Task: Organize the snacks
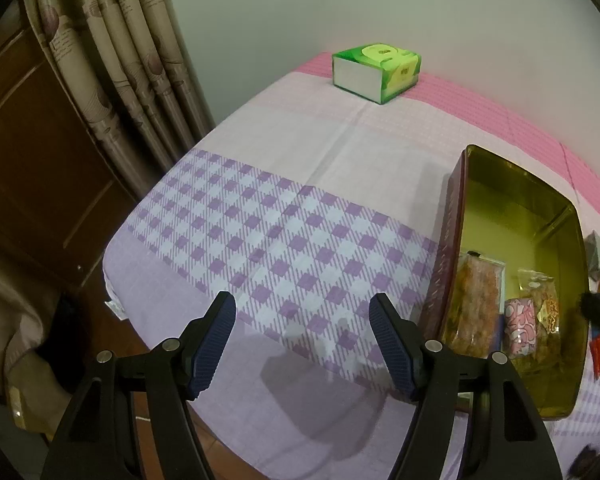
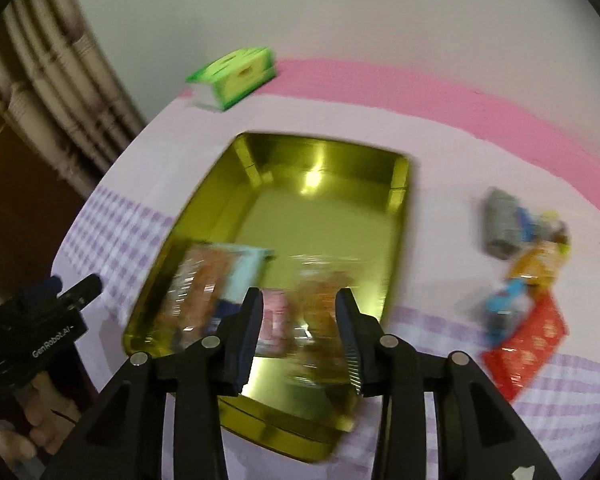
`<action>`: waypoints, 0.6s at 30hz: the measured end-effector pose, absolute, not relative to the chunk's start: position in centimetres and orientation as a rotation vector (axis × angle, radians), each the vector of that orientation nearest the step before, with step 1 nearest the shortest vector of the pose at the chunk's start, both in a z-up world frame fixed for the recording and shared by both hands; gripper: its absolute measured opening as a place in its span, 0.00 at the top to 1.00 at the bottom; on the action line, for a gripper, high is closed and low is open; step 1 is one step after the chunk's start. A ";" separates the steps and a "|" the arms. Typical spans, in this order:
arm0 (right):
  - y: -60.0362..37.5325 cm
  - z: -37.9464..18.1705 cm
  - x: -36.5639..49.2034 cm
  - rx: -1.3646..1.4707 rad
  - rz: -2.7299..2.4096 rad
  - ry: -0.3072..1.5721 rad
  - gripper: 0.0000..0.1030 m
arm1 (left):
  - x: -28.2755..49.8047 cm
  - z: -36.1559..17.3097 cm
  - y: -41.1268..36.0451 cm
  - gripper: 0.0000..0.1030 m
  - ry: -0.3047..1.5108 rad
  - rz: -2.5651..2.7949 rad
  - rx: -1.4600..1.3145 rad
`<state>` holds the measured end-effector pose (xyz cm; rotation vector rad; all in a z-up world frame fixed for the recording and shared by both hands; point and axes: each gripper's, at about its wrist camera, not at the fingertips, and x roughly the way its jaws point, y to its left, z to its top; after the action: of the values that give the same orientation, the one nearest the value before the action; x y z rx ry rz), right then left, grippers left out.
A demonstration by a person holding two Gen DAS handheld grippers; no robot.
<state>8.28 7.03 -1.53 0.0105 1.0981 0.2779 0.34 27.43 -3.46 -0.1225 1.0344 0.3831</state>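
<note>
L gripper point(image 1: 302, 310) wide, empty, over checked cloth point(image 1: 260, 240). R gripper point(image 2: 298, 304) narrow gap, nothing gripped, above gold tin point(image 2: 320, 216) w/ snack packs point(image 2: 204, 280).

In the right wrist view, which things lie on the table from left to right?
Green tissue box → gold tin holding some snacks → loose pile of snack packets on the cloth to the right of the tin.

wall point(image 1: 300, 8): pale, plain | curtain point(image 1: 112, 52): beige, pleated | cabinet point(image 1: 32, 168): brown wood
</note>
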 end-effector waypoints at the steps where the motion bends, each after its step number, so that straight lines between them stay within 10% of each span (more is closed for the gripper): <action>1: 6.2 -1.3 8.5 0.016 0.257 1.102 0.64 | 0.3 -3.5 27.4 0.32 1.035 0.383 -0.123; 18: -11.8 -4.7 12.1 0.337 -0.274 1.329 0.46 | 0.1 -3.1 26.9 0.32 1.035 0.376 -0.126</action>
<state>12.15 -11.81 -4.71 0.3371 1.3294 -0.2742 0.06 26.91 -3.15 -0.1257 1.0351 0.3765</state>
